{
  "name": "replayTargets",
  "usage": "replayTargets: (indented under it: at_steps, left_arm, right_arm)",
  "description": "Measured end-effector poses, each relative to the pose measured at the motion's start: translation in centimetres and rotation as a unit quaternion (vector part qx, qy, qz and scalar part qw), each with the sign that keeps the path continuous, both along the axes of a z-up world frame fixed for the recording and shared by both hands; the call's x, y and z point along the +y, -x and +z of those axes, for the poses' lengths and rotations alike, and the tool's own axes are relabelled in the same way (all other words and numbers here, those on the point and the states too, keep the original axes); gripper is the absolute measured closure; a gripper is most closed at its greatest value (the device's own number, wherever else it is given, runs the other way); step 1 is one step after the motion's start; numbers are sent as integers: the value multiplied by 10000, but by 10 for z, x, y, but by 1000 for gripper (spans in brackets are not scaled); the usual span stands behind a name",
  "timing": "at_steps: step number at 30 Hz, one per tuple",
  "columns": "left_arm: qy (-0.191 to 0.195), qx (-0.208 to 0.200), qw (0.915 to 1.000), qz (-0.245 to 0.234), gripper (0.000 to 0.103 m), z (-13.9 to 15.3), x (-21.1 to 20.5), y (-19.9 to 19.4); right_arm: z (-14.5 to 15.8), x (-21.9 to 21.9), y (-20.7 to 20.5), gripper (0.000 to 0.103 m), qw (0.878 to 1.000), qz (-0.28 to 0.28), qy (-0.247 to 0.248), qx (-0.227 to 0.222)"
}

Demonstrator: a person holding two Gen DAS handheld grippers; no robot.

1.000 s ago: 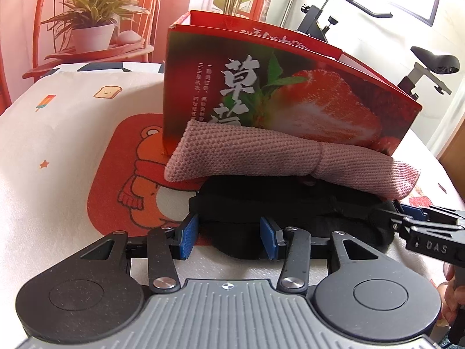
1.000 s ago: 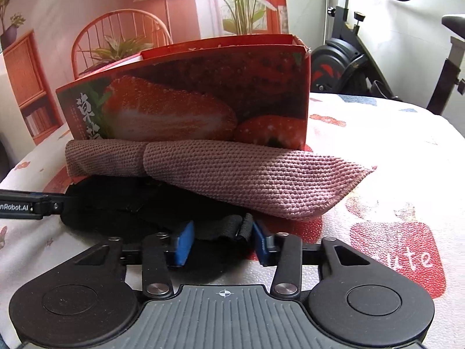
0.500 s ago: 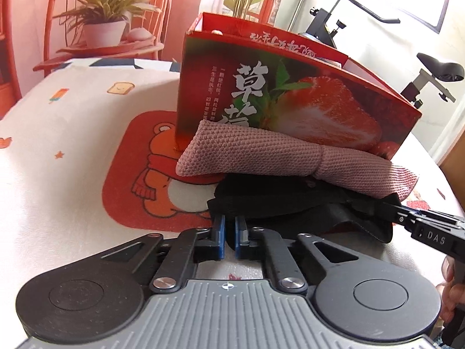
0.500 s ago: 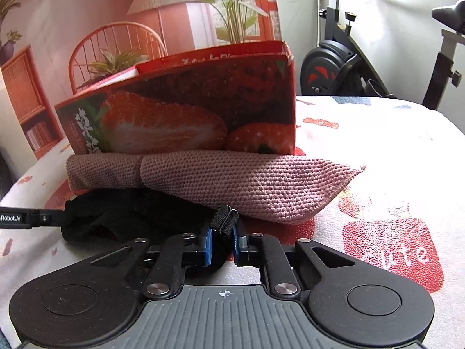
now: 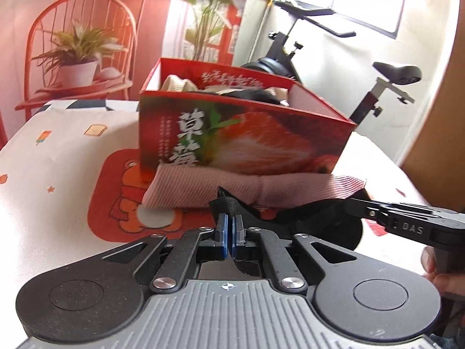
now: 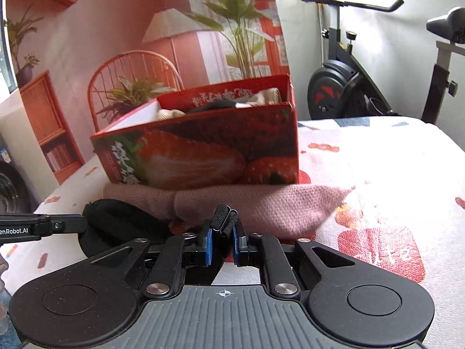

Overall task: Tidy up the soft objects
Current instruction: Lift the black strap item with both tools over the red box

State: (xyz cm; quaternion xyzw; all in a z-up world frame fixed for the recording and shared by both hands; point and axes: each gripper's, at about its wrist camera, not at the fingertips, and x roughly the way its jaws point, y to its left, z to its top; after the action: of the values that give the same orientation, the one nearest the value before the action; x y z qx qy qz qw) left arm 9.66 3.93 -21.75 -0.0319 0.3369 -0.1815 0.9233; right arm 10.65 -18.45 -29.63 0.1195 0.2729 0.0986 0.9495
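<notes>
The left gripper [image 5: 231,226] has its blue pads [image 5: 222,232] pressed almost together on a ribbed black strap end, and the right gripper [image 6: 222,234] pinches another bunched, ribbed piece of the same black item [image 6: 116,221] between its own blue pads; both have closed to a firm pinch on it. Most of this black soft thing is hidden behind the gripper bodies, so its full shape cannot be made out: only a dark padded loop shows at the left of the right wrist view, and a curved black band [image 5: 316,218] at the right of the left wrist view. Just behind it lies a pink knitted cloth [image 5: 203,186], folded into a long roll with a coarse waffle-like weave, resting on the table against the foot of a red cardboard box [image 5: 241,139] printed with a large strawberry. The box is open at the top; cream and dark fabric pieces [image 5: 177,83] peek over its rim, but the rest of its contents is out of sight. Both views are smeared by motion blur. The table carries a white cloth [image 6: 392,157] with cartoon prints. A fingertip [image 5: 430,261] is cut off at the frame's right edge.
</notes>
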Motion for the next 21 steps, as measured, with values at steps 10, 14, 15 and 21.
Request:
replayTargets:
  at_steps: [10,14,15,21]
  left_arm:
    - [98,42,9995,-286,99,-1,-6,7]
    - [119,308,9991,-279,99,-10,-4,1]
    - [144,350,9989,-269,99,-11,-3,1]
    - [186,420,9985,-297,99,-15,-1,0]
  right_arm:
    - [12,8,12,91,9997,226,46,-67]
    - [7,8,10,91,9998,208,19,47]
    - [6,8,10,91,9998,211,22,60]
    - [2,9,8,91,9997,227,32,111]
